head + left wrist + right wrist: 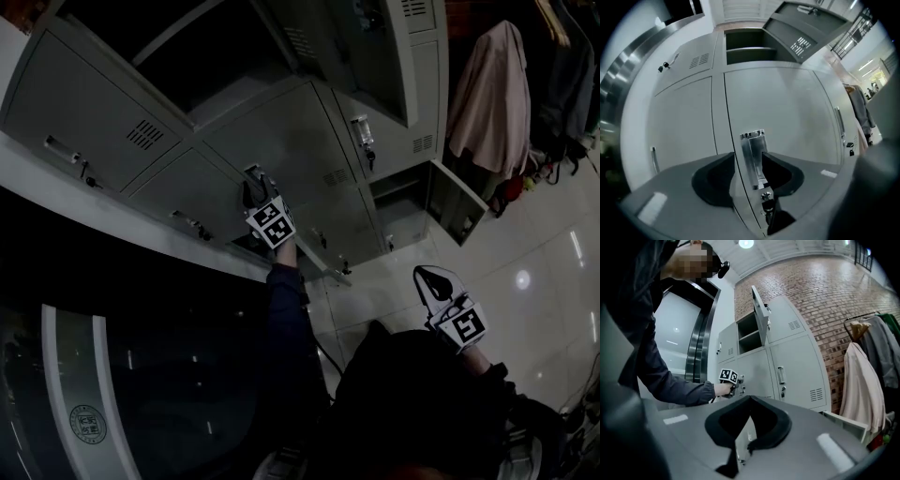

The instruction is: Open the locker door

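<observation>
The left tool [749, 165] is seen with jaws narrowed around, seemingly not clamped on, the smooth, rigid metal handle [753, 147] of the shut locker door [787, 112], judged best gripped mid-bar, while the right tool [749, 404] is held closed, empty.

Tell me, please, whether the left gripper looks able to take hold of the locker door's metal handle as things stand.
Probably yes: the left gripper is right at the locker door, its jaws apart on either side of the metal handle, with nothing else between them.
</observation>
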Tool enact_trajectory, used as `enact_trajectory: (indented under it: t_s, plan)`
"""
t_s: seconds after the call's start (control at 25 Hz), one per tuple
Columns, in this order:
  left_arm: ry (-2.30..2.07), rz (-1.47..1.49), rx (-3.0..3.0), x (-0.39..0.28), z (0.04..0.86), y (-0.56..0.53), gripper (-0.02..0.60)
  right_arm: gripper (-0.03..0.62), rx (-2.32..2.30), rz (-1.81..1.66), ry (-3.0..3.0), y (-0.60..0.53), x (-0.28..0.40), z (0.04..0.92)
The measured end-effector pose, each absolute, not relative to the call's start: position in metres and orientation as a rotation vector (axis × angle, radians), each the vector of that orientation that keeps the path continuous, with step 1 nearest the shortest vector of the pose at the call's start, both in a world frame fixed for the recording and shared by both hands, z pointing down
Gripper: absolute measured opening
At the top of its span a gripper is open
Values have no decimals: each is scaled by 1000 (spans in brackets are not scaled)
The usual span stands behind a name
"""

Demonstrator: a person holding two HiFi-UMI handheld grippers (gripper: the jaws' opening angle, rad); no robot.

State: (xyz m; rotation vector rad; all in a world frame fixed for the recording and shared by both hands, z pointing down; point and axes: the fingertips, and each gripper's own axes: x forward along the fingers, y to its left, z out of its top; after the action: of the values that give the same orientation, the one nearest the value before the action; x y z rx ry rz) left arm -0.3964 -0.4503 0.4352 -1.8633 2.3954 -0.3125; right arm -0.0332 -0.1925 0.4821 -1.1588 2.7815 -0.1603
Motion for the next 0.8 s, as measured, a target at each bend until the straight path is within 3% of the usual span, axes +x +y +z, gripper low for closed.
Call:
enact_trajectory:
  t_s: [0.16,0.48,0.6,0.8]
  plan:
    - [2442,-315,-1708,-407,439,-456,123,-8,-1200,-156,2767,-211,-27,482]
    - [2467,-273,-1756,-400,438,-443,106,-8,-1181,-166,2787,-209,-16,485]
    - [2424,-236,-1843,-373,438,-414,22,-8,-1148,-169,2787,-197,-9,482]
    - [2324,-150,-1923,-304,434,-313,11,-8,-1048,-174,2810,-175,0,475]
